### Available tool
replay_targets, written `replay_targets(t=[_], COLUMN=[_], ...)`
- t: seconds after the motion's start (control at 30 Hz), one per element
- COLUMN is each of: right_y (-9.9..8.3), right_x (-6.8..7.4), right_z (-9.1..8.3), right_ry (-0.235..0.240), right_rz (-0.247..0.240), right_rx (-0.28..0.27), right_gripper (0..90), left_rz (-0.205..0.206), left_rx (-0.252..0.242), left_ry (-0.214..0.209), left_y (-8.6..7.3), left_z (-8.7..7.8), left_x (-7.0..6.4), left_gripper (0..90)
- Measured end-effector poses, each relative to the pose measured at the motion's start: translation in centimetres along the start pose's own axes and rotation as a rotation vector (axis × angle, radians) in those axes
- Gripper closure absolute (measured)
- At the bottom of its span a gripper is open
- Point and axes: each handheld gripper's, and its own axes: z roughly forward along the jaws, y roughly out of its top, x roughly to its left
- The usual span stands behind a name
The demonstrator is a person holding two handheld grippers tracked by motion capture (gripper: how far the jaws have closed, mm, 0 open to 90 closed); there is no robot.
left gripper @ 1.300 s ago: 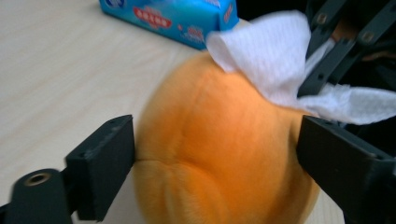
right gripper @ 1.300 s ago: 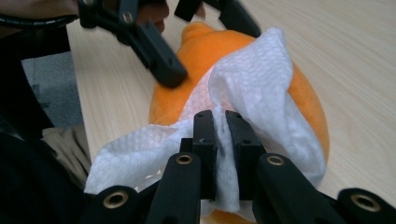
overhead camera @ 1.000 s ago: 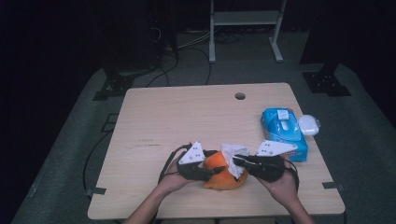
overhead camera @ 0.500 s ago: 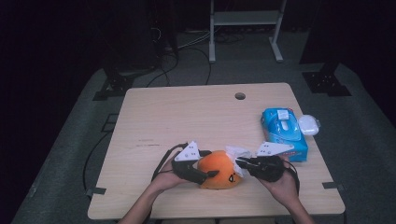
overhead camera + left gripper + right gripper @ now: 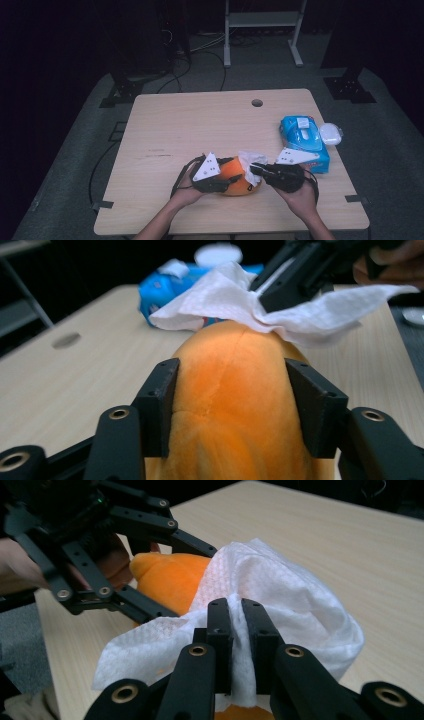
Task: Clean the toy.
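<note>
High view: the orange toy [image 5: 237, 176] sits near the front edge of the table [image 5: 200, 125], between the two grippers. The left gripper [image 5: 220, 184] is on its left side, the right gripper [image 5: 256, 170] comes in from the right with a white wipe [image 5: 251, 160] bunched on top of the toy. A blue wipe pack [image 5: 302, 140] lies just behind the right hand [image 5: 300, 197], with a small white lid [image 5: 330, 133] beside it.

Left gripper view: the jaws are squeezing the toy [image 5: 235, 405] from both sides, pads [image 5: 162, 405] pressed into the plush. The wipe [image 5: 280, 305] drapes over its far end, with the right gripper [image 5: 270, 295] pinching it. The pack [image 5: 165, 290] is further back.

Right gripper view: the jaws are nearly together, pinching a fold of the wipe [image 5: 280, 610]. The toy [image 5: 172, 580] pokes out beneath it, and the left gripper [image 5: 165, 570] clamps it.
</note>
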Motion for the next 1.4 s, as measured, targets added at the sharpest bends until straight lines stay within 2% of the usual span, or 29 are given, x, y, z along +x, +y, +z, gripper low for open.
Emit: replay_targets(t=[0.03, 0.07, 0.1, 0.13, 0.17, 0.23, 0.3, 0.4, 0.5, 0.6, 0.63, 0.67, 0.7, 0.77, 0.8, 0.87, 0.93, 1.03, 1.1, 1.17, 1.2, 1.3, 1.33, 1.4], right_y=[0.0, -0.7, -1.1, -1.6, -1.9, -2.1, -2.0, -1.1, -0.9, -1.3, -1.6, -1.8, -1.8, -1.5, -1.2, -0.7, -0.7, -1.5, -1.6, -1.6, -1.1, -0.6, -0.7, -1.1], right_x=[0.0, -0.5, -0.9, -1.5, -2.0, -2.3, -2.1, -0.9, -0.2, -0.6, -1.1, -1.3, -1.4, -1.0, -0.7, 0.0, 0.2, -0.8, -1.3, -1.3, -0.6, 0.4, 0.5, 0.4], right_z=[0.0, 0.6, 0.9, 1.1, 1.2, 0.9, 0.6, 0.4, 0.9, 1.2, 1.2, 1.1, 0.9, 0.6, 0.4, 0.5, 1.0, 1.2, 0.9, 0.7, 0.3, 0.8, 1.2, 1.6], right_ry=[0.000, -0.013, -0.019, -0.020, -0.021, -0.051, -0.058, -0.006, 0.006, 0.012, -0.029, -0.034, -0.032, -0.022, 0.005, 0.024, 0.014, -0.023, -0.040, -0.038, 0.015, 0.038, 0.038, 0.050], right_rz=[0.000, 0.001, 0.009, 0.025, 0.046, 0.045, 0.048, 0.028, -0.001, 0.013, 0.003, 0.013, 0.029, 0.026, 0.029, 0.003, -0.018, 0.004, 0.033, 0.039, 0.043, -0.003, -0.013, -0.008], right_rx=[0.000, 0.043, 0.072, 0.093, 0.106, 0.124, 0.109, 0.056, 0.075, 0.088, 0.115, 0.116, 0.112, 0.086, 0.061, 0.048, 0.072, 0.108, 0.111, 0.100, 0.057, 0.069, 0.084, 0.099], right_gripper=[82.9, 82.9, 82.8, 82.7, 82.7, 82.7, 82.7, 82.7, 82.7, 82.7, 82.7, 82.7, 82.7, 82.7, 82.7, 82.6, 82.6, 82.7, 82.6, 82.7, 82.6, 82.6, 82.7, 82.8], left_rz=[0.000, -0.020, -0.020, -0.056, -0.056, -0.076, -0.075, -0.085, -0.081, -0.082, -0.084, -0.084, -0.084, -0.088, -0.089, -0.087, -0.090, -0.093, -0.092, -0.092, -0.096, -0.113, -0.116, -0.147], left_rx=[0.000, 0.023, 0.023, 0.045, 0.045, 0.067, 0.070, 0.066, 0.071, 0.069, 0.068, 0.068, 0.068, 0.069, 0.068, 0.069, 0.069, 0.073, 0.075, 0.072, 0.065, 0.056, 0.063, 0.057], left_ry=[0.000, -0.028, -0.028, -0.061, -0.061, -0.084, -0.081, -0.085, -0.091, -0.095, -0.098, -0.100, -0.100, -0.099, -0.100, -0.098, -0.094, -0.087, -0.087, -0.088, -0.091, -0.115, -0.128, -0.134], left_y=[0.0, -0.5, -0.5, -0.7, -0.7, -1.0, -1.3, -1.5, -1.5, -1.5, -1.5, -1.5, -1.5, -1.5, -1.5, -1.5, -1.5, -1.5, -1.4, -1.4, -1.5, -1.4, -1.2, -0.8], left_z=[0.0, 0.0, 0.0, -0.3, -0.3, -0.8, -1.1, -1.3, -1.3, -1.3, -1.3, -1.3, -1.3, -1.3, -1.3, -1.2, -1.2, -1.1, -1.1, -1.1, -1.0, -1.1, -1.3, -1.4], left_x=[0.0, 0.3, 0.3, 0.7, 0.7, 0.7, 0.7, 0.7, 0.8, 0.8, 0.8, 0.8, 0.8, 0.8, 0.8, 0.8, 0.7, 0.8, 0.7, 0.7, 0.8, 1.1, 1.3, 1.9], left_gripper=[40.8, 39.3, 37.9, 37.9, 37.9, 38.2, 38.3, 38.2, 38.1, 37.9, 37.6, 37.6, 37.5, 37.2, 37.2, 37.2, 37.2, 37.0, 36.9, 36.6, 36.3, 33.4, 29.6, 21.8])
